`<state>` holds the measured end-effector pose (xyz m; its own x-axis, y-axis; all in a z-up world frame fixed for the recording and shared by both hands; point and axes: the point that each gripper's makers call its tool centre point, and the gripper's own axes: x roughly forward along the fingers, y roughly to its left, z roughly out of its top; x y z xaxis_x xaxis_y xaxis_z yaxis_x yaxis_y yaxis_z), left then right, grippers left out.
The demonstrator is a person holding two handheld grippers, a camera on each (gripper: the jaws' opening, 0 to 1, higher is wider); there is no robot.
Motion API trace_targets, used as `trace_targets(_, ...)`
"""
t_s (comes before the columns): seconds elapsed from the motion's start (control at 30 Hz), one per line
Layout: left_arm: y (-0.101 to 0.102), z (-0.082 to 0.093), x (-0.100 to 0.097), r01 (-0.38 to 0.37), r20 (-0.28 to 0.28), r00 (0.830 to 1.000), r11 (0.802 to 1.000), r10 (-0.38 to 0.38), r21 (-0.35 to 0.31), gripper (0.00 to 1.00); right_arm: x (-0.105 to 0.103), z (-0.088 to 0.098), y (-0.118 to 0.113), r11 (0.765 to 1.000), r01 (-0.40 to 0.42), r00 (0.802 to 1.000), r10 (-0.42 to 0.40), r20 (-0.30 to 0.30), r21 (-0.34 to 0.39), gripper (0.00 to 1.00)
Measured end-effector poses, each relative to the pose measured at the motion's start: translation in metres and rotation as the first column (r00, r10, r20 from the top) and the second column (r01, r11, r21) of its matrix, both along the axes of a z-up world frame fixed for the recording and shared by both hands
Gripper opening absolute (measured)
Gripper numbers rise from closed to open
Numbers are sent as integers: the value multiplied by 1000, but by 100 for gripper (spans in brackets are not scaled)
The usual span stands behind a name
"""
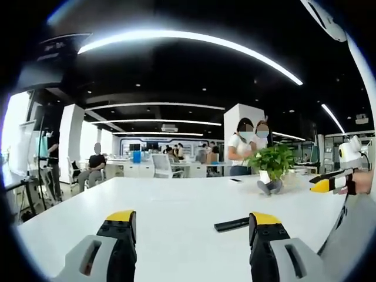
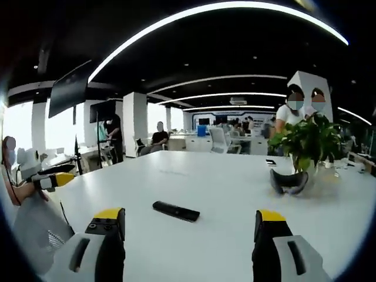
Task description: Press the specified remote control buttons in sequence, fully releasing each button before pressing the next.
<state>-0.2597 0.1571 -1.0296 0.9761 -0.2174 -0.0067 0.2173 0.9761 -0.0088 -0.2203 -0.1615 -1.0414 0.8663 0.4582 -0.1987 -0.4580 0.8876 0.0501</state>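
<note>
While both grippers are hovering above the white table [image 1: 176, 200], jaws spread wide and gripping nothing, the left gripper [image 1: 192, 226] is framing the lower edge of its view and the right gripper [image 2: 189, 223] is doing likewise. Just beyond, the black remote [image 2: 176, 211] is lying flat at lower centre. Farther back, right of centre, a potted plant [image 2: 308, 141] is standing. People are sitting far behind.

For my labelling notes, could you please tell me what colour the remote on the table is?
The remote is black, clearest in the right gripper view.
</note>
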Motion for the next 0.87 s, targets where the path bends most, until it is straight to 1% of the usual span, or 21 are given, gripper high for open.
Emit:
trace_targets(0.13,1,-4,1,2,-7,1000,1000,-2,2,82,0,2,0,1000,9,1000,-9,8,6,91)
trace_targets(0.23,2,-5,1,2,-11,1000,1000,-2,-3,82,-1,2,4,1000,-7,1000,8,20,-30,91)
trace_targets(0.37,1,-5,1,3,-14,1000,1000,-3,1,82,-5,1,18,991,-61,997,66,39,-120,91)
trace_targets(0.5,0,-3,0,1,-16,1000,1000,-2,-4,82,-6,0,22,989,-80,996,85,34,-123,90)
trace_targets(0.67,-2,-1,0,0,-15,1000,1000,-1,-4,82,-5,-2,19,991,-69,997,72,23,-119,90)
trace_targets(0.87,-2,-1,0,1,-21,1000,1000,-1,-6,81,-6,-5,19,988,-77,997,79,9,-132,89)
